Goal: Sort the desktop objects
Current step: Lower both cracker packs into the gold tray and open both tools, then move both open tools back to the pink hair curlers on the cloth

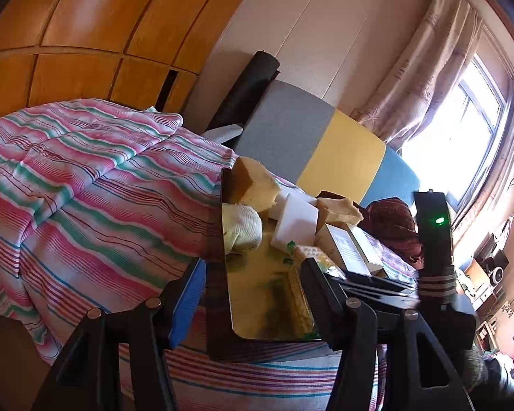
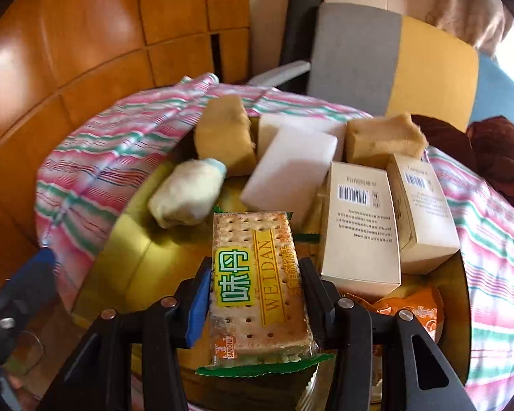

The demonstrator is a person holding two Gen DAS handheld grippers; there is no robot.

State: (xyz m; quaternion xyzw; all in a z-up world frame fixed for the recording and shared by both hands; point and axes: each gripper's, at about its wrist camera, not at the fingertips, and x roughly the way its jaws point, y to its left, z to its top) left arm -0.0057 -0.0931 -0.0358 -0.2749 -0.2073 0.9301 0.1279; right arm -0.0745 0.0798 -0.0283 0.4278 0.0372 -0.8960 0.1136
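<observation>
A cracker packet (image 2: 258, 284) sits clamped between the right gripper (image 2: 255, 294) fingers; the left gripper (image 1: 253, 291) gapes empty above the tray (image 1: 257, 308).

You see a glossy clear-plastic cracker packet (image 2: 257, 287), matt white cardboard boxes (image 2: 359, 226), a mirror-smooth golden tray (image 2: 133, 239), and striped cloth bedding (image 1: 85, 178).

cracker packet (image 2: 257, 284): "WEIDAN", "味单", "BANQIU" | cream boxes (image 2: 359, 226): barcodes, print unreadable

Right gripper (image 2: 255, 294): closed on cracker packet (image 2: 257, 284), gripped at both sides.
Beyond fingertips: white sponge (image 2: 291, 174), rolled cloth (image 2: 188, 191).
Right of fingers: two cream boxes (image 2: 363, 226).
</observation>
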